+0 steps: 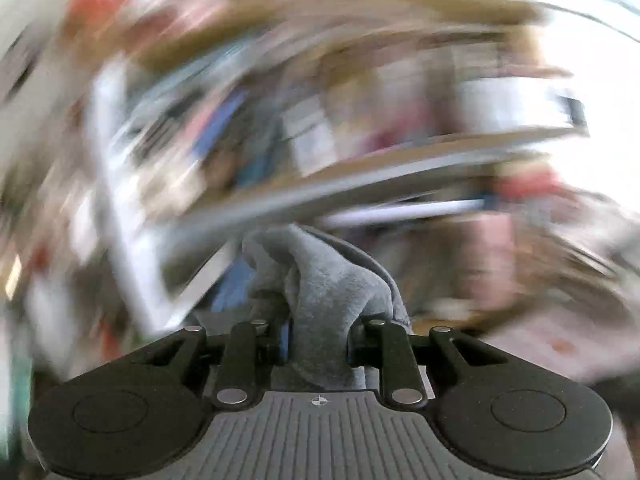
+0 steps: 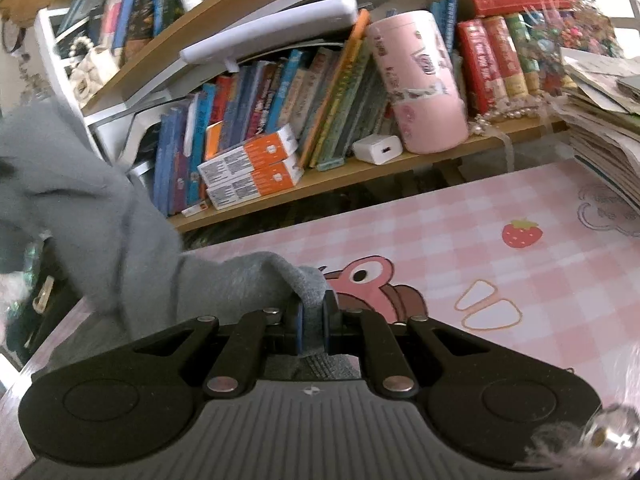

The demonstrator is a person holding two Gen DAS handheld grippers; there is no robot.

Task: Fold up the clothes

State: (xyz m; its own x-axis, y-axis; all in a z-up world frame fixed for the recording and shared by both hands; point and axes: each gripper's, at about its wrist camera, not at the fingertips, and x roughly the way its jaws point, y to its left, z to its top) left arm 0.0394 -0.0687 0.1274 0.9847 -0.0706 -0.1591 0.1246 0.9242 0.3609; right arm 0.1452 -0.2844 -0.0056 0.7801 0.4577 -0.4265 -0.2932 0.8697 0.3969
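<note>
A grey fleece garment (image 2: pixel 80 208) hangs in the air at the left of the right wrist view and trails down onto the pink checked table mat (image 2: pixel 500 248). My right gripper (image 2: pixel 312 320) is shut on a fold of its edge, just above the mat. In the left wrist view my left gripper (image 1: pixel 318 336) is shut on a bunched part of the same grey garment (image 1: pixel 332 280), which stands up between the jaws. Everything behind it in that view is smeared by motion blur.
A wooden bookshelf (image 2: pixel 360 172) behind the table holds several books, orange-and-white boxes (image 2: pixel 252 172), a white charger (image 2: pixel 378 149) and a pink cylinder (image 2: pixel 420 80). A stack of papers and books (image 2: pixel 600 120) stands at the right edge of the mat.
</note>
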